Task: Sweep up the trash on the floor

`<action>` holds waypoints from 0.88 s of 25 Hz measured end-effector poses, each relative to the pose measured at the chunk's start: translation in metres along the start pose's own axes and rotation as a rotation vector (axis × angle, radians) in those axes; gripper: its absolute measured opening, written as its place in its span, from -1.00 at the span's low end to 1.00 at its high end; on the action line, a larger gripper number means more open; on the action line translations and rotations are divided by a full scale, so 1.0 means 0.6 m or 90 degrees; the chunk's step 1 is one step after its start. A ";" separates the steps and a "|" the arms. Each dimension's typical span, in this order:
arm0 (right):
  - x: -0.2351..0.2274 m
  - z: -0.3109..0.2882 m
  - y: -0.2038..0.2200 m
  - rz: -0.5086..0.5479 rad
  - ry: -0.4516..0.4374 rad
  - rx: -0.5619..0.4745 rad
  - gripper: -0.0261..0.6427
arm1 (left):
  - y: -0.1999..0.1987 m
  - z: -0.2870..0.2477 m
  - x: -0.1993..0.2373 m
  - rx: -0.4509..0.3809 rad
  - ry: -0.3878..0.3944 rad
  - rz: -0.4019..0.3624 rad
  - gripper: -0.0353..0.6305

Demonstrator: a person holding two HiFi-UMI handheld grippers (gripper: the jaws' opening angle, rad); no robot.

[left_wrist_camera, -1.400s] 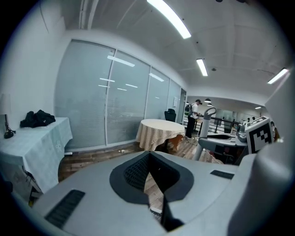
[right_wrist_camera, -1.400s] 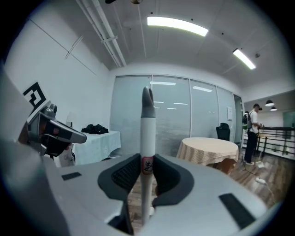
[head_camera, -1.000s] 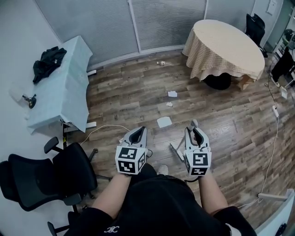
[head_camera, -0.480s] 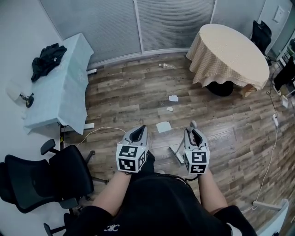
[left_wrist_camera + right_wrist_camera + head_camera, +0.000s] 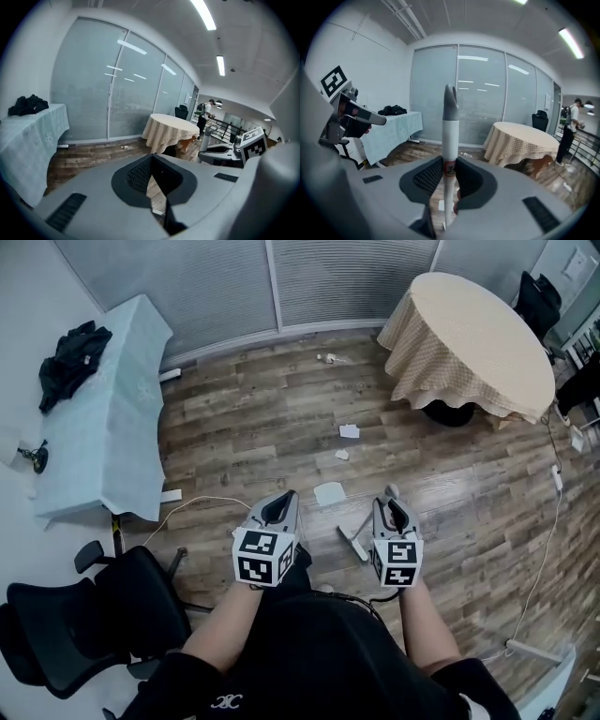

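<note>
Paper scraps (image 5: 330,493) lie on the wood floor (image 5: 244,427) just ahead of my broom head (image 5: 352,544). They look light and flat, likely to skate. My right gripper (image 5: 394,507) clamps the stiff broom handle (image 5: 449,140) near its top. My left gripper (image 5: 281,502) is closed on nothing. The round table (image 5: 478,334) crowds the farther scraps.

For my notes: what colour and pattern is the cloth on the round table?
A beige fine-checked tablecloth, clearest in the head view.
</note>
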State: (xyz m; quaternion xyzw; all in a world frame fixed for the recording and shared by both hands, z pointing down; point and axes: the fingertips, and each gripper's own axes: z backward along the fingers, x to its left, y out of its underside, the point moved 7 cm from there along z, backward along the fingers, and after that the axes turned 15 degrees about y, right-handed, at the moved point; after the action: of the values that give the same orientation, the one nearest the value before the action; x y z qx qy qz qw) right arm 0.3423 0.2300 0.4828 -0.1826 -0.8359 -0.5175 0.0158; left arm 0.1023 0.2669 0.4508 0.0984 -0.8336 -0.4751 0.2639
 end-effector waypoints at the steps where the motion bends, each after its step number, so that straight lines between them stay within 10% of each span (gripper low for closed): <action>1: 0.006 -0.019 -0.004 0.003 -0.001 0.005 -0.63 | -0.002 -0.007 0.016 0.003 0.000 0.006 -0.91; 22: 0.197 -0.424 -0.201 0.036 -0.026 0.016 -0.63 | -0.083 -0.047 0.356 0.037 -0.013 0.083 -0.91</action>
State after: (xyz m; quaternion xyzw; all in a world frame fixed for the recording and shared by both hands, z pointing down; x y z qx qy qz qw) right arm 0.1518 -0.0056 0.5225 -0.2160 -0.8369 -0.5026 0.0158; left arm -0.0669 0.1309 0.4944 0.0463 -0.8542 -0.4336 0.2832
